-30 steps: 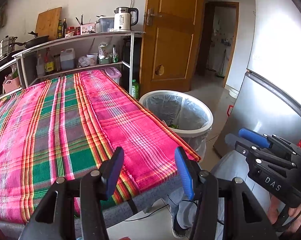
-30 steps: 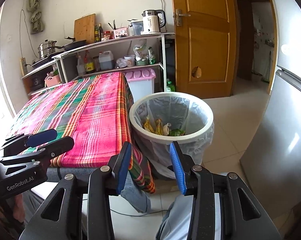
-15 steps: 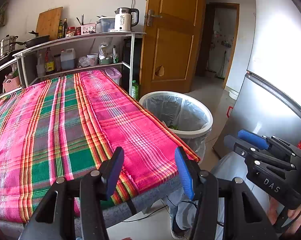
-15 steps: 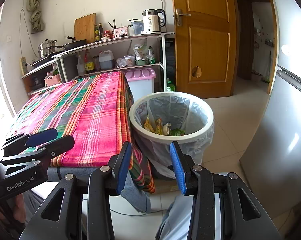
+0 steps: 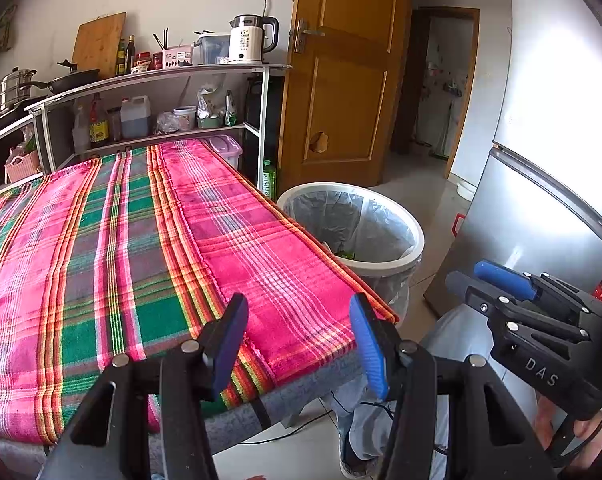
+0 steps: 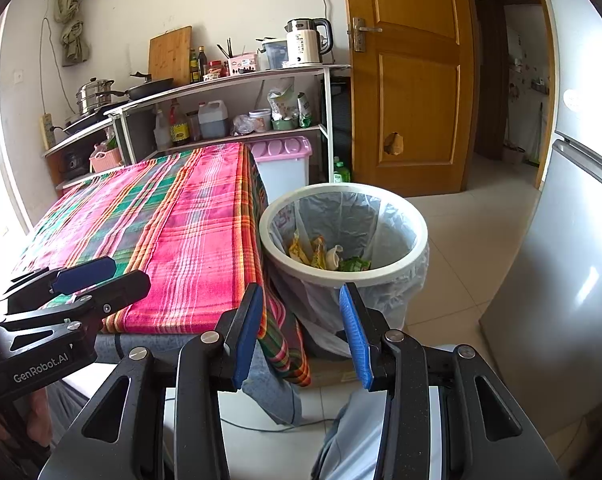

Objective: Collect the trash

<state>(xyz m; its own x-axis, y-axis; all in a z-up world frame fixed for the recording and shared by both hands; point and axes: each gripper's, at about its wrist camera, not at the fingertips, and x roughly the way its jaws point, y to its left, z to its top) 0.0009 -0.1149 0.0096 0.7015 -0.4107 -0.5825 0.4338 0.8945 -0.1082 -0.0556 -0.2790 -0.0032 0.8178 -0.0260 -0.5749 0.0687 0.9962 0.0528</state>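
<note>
A round white trash bin point(image 6: 381, 272) lined with a clear bag stands on the floor at the table's right side. Yellow and green wrappers point(image 6: 321, 254) lie in its bottom. In the left wrist view the same bin point(image 5: 409, 248) sits past the table's corner. My left gripper point(image 5: 297, 340) is open over the near edge of the plaid cloth point(image 5: 141, 248), with nothing between its blue pads. My right gripper point(image 6: 299, 332) is open too, held in the air just short of the bin, with nothing in it. Each gripper shows at the edge of the other's view.
The table under the pink and green plaid cloth point(image 6: 173, 240) fills the left. Behind it stands a shelf point(image 6: 229, 80) with a kettle, bottles and pans. A lilac-lidded box point(image 6: 283, 160), a wooden door point(image 6: 413, 80) and a silver fridge point(image 6: 561, 280) ring the bin. A person's legs show below.
</note>
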